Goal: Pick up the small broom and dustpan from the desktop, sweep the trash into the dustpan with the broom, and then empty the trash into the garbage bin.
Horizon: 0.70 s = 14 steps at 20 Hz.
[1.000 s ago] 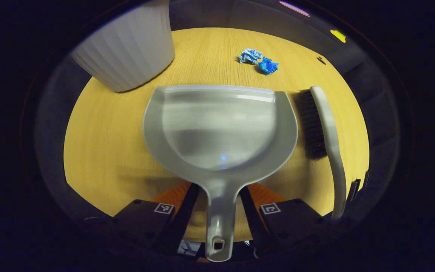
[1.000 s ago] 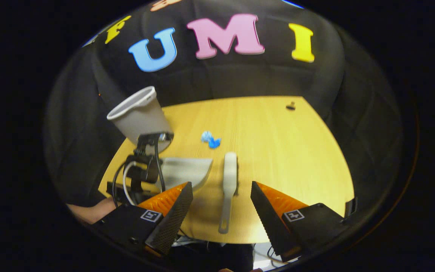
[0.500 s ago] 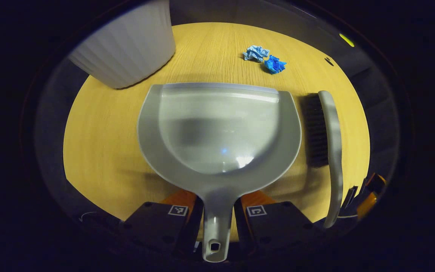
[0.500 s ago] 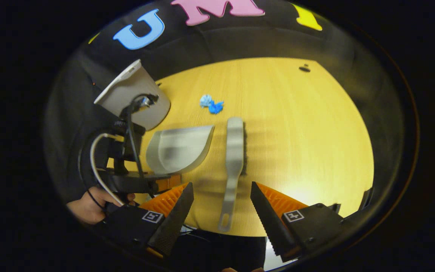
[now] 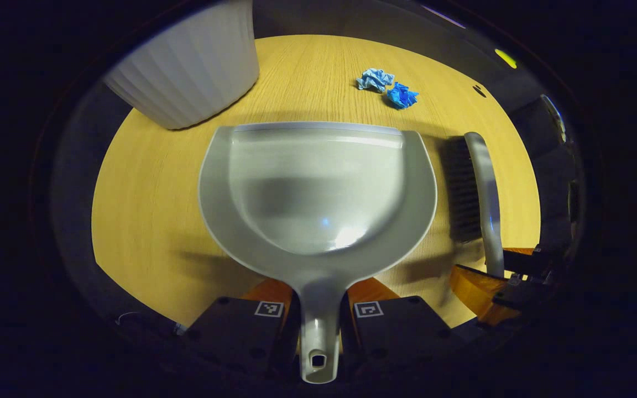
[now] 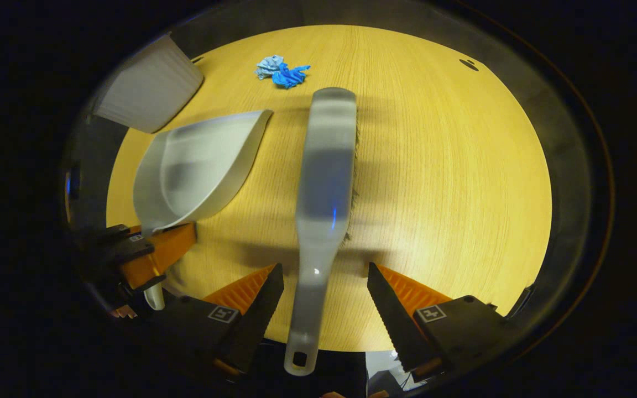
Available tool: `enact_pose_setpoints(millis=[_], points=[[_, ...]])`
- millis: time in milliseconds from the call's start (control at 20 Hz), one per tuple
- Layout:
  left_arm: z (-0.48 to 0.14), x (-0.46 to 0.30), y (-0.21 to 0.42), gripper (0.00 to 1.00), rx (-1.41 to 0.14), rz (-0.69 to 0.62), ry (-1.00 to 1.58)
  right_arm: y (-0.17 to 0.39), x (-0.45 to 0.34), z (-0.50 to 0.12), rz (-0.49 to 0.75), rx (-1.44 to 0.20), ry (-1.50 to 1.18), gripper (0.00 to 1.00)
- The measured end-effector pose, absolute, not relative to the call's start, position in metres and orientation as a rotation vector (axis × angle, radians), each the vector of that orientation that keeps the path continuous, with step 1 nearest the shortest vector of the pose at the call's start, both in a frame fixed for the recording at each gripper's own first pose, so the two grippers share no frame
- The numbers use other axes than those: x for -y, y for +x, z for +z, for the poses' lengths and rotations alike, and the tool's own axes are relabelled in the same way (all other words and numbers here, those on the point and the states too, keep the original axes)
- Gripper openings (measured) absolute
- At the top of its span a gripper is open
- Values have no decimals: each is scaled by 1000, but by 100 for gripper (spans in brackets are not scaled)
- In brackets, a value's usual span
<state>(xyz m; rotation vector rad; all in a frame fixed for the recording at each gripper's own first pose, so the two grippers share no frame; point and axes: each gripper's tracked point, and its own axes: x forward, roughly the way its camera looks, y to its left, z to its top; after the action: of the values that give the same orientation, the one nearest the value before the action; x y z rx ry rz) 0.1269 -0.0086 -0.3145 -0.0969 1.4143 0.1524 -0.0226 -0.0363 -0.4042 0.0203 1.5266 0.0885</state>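
The dustpan lies flat on the wooden desktop, its handle running back between the fingers of the left gripper, which have closed in tight on either side of it; both appear to press on the handle, so that grasp looks made, though the pan has not been lifted. Just off the pan's right edge lies the small broom, bristles toward the pan, and its handle reaches back into the gap of the right gripper. Those fingers stand wide apart, one on each side of the handle and clear of it, holding nothing. Ahead of both sets of fingers, past the pan's front lip and the broom's head, sit two crumpled blue scraps of trash, close together and unswept. Off ahead and to the left of the left fingers stands the white ribbed garbage bin. By my reckoning the job has barely begun: one tool is gripped, the other is about to be, and the lifting, sweeping and emptying all remain.
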Motion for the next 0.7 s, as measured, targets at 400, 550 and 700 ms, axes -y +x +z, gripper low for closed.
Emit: enact_pose_setpoints(millis=[400,550,700], points=[[-314,9,125,30,-1400,163,-109,-4,34,-417,67,-1558,17,65],[-315,9,127,30,-1399,162,-112,4,39,-417,88,-1565,-5,45],[-315,9,127,30,-1393,155,-107,6,33,-414,194,-1569,49,29]])
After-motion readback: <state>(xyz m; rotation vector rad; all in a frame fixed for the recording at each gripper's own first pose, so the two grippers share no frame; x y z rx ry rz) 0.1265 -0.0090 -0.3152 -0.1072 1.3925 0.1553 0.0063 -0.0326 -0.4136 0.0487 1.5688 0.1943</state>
